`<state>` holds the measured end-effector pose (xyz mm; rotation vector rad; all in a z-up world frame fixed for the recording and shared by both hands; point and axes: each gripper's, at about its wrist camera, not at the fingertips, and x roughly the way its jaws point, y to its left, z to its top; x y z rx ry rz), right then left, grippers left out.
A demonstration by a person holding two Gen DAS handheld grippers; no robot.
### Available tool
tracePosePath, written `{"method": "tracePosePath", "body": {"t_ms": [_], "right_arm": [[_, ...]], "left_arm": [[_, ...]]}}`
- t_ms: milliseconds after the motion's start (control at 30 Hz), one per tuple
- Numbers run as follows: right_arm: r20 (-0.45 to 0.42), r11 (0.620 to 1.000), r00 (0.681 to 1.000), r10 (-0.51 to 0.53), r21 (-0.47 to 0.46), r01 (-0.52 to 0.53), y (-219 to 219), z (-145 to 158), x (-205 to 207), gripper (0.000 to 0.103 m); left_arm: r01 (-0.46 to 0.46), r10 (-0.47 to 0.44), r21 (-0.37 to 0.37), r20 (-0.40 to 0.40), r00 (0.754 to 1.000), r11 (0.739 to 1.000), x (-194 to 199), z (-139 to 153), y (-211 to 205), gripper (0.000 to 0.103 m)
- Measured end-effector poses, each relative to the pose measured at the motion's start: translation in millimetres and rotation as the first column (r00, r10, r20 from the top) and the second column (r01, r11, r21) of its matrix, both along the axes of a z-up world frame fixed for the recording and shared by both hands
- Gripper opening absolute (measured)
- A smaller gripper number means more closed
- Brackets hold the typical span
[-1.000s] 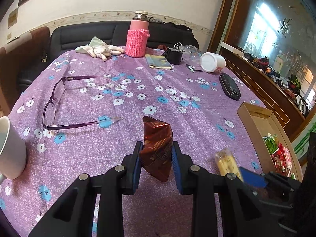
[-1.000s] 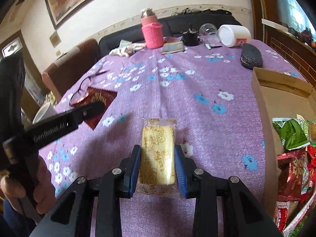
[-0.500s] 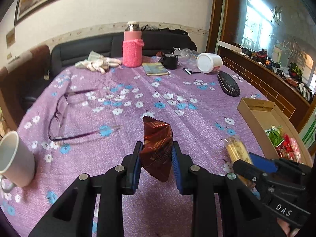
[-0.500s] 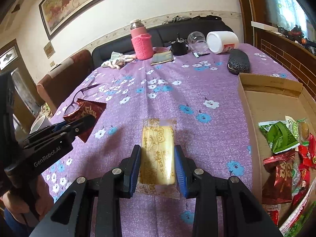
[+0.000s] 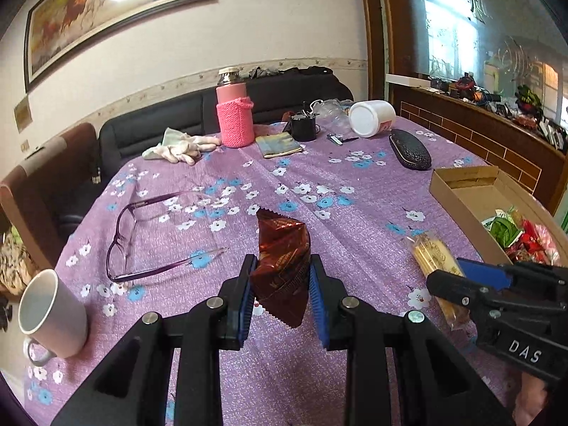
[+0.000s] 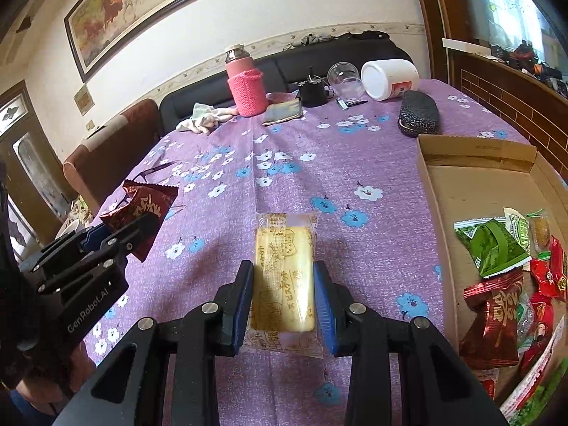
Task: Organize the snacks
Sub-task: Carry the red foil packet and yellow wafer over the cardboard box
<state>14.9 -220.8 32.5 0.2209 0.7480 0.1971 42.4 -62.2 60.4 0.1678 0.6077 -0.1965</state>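
Note:
My left gripper (image 5: 280, 275) is shut on a dark red foil snack packet (image 5: 282, 266), held a little above the purple flowered tablecloth. The same red packet (image 6: 142, 209) shows at the left of the right wrist view, in the left gripper (image 6: 138, 227). My right gripper (image 6: 284, 280) is shut on a clear-wrapped yellow biscuit pack (image 6: 284, 273), also above the cloth. That biscuit pack (image 5: 433, 259) appears at the right of the left wrist view, in the right gripper (image 5: 454, 277). A shallow cardboard box (image 6: 436, 191) at the right holds several green and red snack packets (image 6: 497, 248).
Purple glasses (image 5: 142, 234) lie left of centre and a white mug (image 5: 53, 312) stands at the near left edge. Far across the table are a pink-sleeved flask (image 5: 234, 117), white gloves (image 5: 177, 147), a dark cup (image 5: 303, 127), a white jar on its side (image 5: 372, 117) and a black case (image 5: 410, 149).
The left gripper has rolled and shifted with the red packet, so the table now looks more level. The right gripper has barely moved, its grip on the biscuit pack unchanged.

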Motion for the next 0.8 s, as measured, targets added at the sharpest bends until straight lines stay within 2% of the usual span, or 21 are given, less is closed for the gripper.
{"method": "tracePosePath", "body": {"t_ms": [400, 633, 800], "right_arm": [[0.002, 0.999, 0.999, -0.043, -0.033, 0.043, -2.2, 1.5, -1.3, 0.036], [0.036, 0.992, 0.995, -0.093, -0.088, 0.095, -4.7, 10.7, -15.4, 0.036], [0.049, 0.988, 0.991, -0.127, -0.077, 0.131, -18.5, 15.3, -26.9, 0.036]], "left_arm": [[0.01, -0.01, 0.001, 0.006, 1.0, 1.0, -1.9, 0.5, -2.4, 0.027], [0.033, -0.033, -0.006, 0.016, 0.999, 0.999, -7.9, 2.5, -6.6, 0.027], [0.06, -0.06, -0.012, 0.022, 0.998, 0.998, -12.0, 2.6, -12.0, 0.027]]}}
